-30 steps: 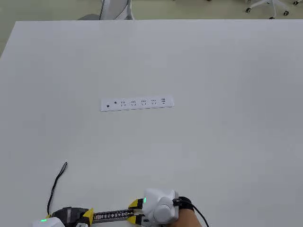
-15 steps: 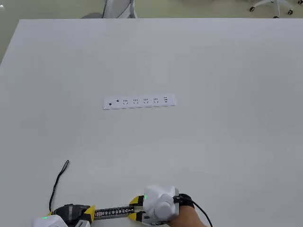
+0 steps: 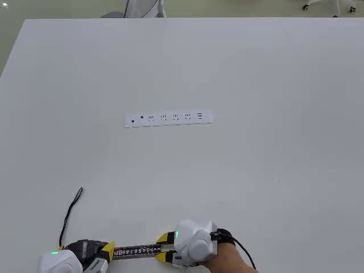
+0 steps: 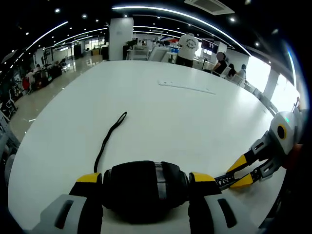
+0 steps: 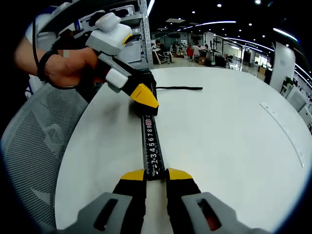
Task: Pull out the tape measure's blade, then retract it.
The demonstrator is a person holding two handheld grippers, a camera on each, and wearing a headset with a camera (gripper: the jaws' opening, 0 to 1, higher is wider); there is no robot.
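Note:
The black tape measure case (image 4: 141, 192) sits between my left gripper's (image 4: 146, 178) yellow-tipped jaws, which are shut on it. In the head view that gripper (image 3: 98, 254) and the case (image 3: 82, 248) lie at the table's near left edge. The black blade (image 5: 150, 141) with white numbers runs low over the table from the case (image 5: 146, 80) to my right gripper (image 5: 156, 174), shut on the blade's end. Seen from the head, the short stretch of blade (image 3: 136, 250) spans the two grippers, with my right gripper (image 3: 162, 248) just right of it. The case's black wrist strap (image 3: 69, 216) trails away across the table.
A white power strip (image 3: 168, 118) lies flat mid-table, far beyond both grippers. The white table (image 3: 256, 170) stretches wide on all sides. A grey mesh chair (image 5: 34, 156) stands at the near edge. People and desks stand far off behind the table.
The head camera has tilted slightly, shifting the picture. The grippers and the pulled-out length of blade look about the same.

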